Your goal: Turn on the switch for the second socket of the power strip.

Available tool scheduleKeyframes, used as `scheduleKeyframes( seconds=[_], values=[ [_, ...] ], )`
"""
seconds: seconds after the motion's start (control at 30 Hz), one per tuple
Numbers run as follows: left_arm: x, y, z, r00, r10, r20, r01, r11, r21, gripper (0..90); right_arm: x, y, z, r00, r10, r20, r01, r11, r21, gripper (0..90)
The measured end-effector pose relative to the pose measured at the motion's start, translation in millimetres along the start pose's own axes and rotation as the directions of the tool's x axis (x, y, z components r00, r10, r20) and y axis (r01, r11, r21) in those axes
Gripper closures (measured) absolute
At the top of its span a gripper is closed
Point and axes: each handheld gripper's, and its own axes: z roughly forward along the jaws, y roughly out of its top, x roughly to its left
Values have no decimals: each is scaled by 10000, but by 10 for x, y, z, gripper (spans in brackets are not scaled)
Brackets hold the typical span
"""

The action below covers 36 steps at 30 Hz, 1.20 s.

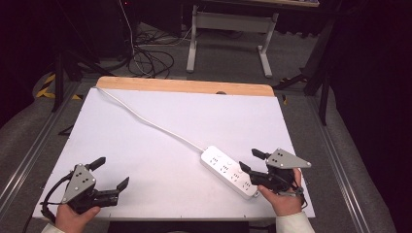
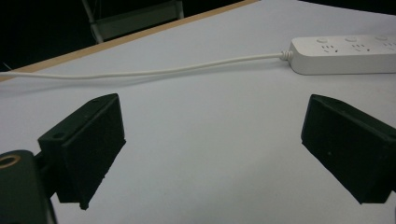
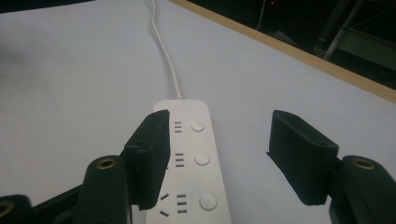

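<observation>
From the high view I see one power strip [image 1: 229, 171] on the bench [image 1: 145, 145], long axis running diagonally from centre toward my right gripper [image 1: 248, 164], which sits at its near end; the left gripper [image 1: 111, 173] is well apart. In the left gripper view my fingers [image 2: 84, 149] stand wide, nothing between, strip far right. In the right gripper view the fingers [image 3: 152, 154] are apart, unclamped, above the strip, with three buttons visible and one cord [image 3: 166, 56] leading away.

Light fell evenly from overhead on the white table [image 1: 160, 145], leaving surroundings toward twelve o'clock dark. Shadows were faint and soft. Both gripper views looked dim, grainy and slightly blurred.
</observation>
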Motion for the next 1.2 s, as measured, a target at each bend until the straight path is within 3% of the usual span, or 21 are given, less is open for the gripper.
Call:
scheduleKeyframes(
  seconds=[0.23,0.5,1.2],
  values=[
    [-1,0,1,10000,12,-24,-12,10000,-7,66,-22,119,59,9994,11,-343,-8,9999,113,463],
    [-1,-1,1,10000,16,-28,-16,10000,8,66,-39,200,148,9991,-21,-424,30,9998,196,480],
    [0,-4,5,9999,100,6,-100,9999,88,66,-96,364,554,9965,146,-818,-89,9975,695,536]
  ],
)
